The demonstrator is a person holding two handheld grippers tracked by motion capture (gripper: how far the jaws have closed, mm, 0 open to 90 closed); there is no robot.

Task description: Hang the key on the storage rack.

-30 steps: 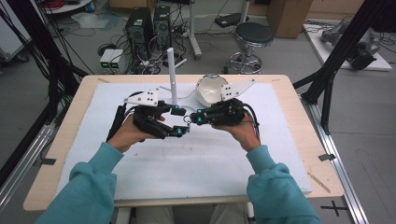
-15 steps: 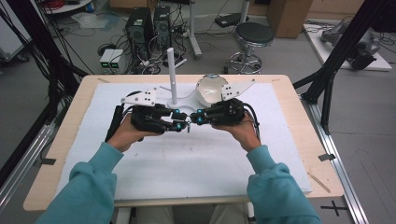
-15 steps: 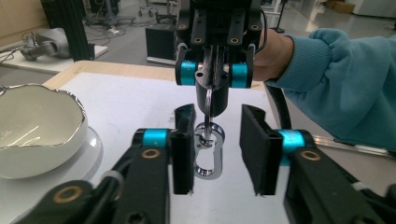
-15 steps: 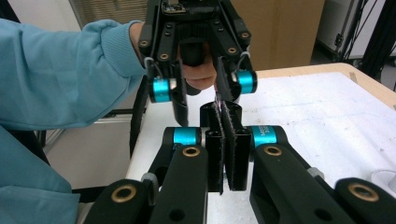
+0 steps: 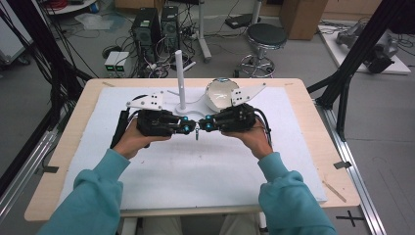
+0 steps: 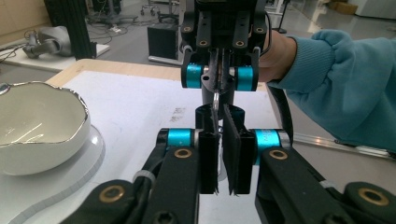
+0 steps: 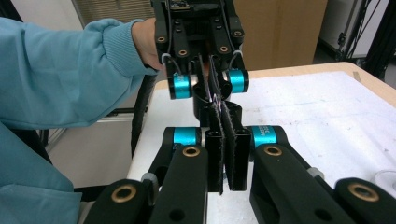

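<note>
Hanging upright, a small metal ring (image 6: 215, 99) sits clamped between both tools' tips.

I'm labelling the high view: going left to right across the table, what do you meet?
Left tool → small metal ring between the two tool tips → right tool. Behind them, also left to right: white post on its base → white bowl.

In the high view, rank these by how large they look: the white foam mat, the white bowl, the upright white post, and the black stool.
1. white foam mat
2. black stool and white bowl: look alike, and the stool stands farther off, so unranked
3. upright white post
</note>
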